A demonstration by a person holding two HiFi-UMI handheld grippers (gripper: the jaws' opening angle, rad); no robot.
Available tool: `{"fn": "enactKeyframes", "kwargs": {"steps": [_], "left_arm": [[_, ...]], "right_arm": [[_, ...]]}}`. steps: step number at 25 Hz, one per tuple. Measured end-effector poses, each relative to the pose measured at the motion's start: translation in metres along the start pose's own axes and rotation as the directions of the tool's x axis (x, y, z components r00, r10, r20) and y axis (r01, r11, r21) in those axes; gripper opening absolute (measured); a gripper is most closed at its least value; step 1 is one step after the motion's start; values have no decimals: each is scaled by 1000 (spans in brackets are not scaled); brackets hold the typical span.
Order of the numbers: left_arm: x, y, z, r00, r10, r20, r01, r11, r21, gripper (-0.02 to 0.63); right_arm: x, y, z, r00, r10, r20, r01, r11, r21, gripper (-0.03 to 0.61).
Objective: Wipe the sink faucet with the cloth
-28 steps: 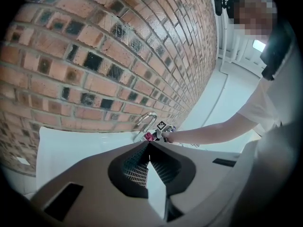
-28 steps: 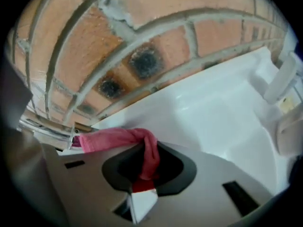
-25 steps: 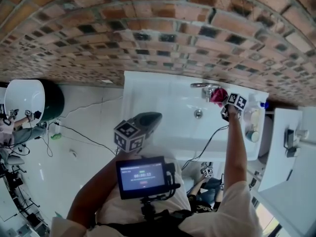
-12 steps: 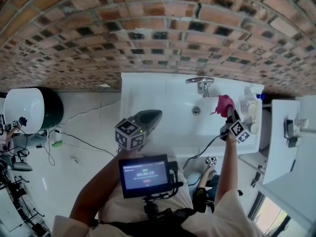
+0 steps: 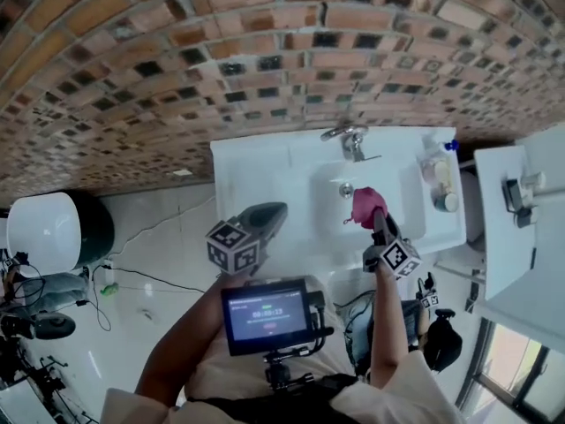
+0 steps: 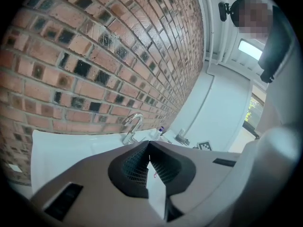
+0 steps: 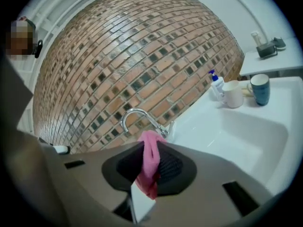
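Right tongs (image 5: pixel 376 223) drew the cloth (image 5: pixel 365 205) back from faucet (image 5: pixel 351 139), above open basin (image 5: pixel 325 194).

i log a white rectangular ceramic sink (image 5: pixel 256 168). on its back rim: a curved chrome faucet (image 5: pixel 350 137). on its side ledge: a white mug (image 7: pixel 233 94), a dark teal cup (image 7: pixel 260 89) and a blue-capped bottle (image 7: pixel 217 85).

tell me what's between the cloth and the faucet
Only bare sink basin, with the drain near that line, as the head view shows. The cloth, pinched in the right gripper, hangs short of the faucet.
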State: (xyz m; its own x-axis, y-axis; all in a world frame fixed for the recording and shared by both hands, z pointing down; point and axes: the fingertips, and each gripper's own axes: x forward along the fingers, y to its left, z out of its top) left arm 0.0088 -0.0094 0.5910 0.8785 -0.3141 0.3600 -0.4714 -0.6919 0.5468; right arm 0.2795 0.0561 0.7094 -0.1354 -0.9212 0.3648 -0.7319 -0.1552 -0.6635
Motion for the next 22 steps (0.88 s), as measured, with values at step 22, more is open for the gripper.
{"fn": "enactKeyframes", "kwargs": {"steps": [22], "left_arm": [[-118, 29, -15, 973, -217, 76, 216, 976, 20, -9]], "right_arm": [[-115, 150, -59, 966, -220, 134, 241, 956, -170, 81]]}}
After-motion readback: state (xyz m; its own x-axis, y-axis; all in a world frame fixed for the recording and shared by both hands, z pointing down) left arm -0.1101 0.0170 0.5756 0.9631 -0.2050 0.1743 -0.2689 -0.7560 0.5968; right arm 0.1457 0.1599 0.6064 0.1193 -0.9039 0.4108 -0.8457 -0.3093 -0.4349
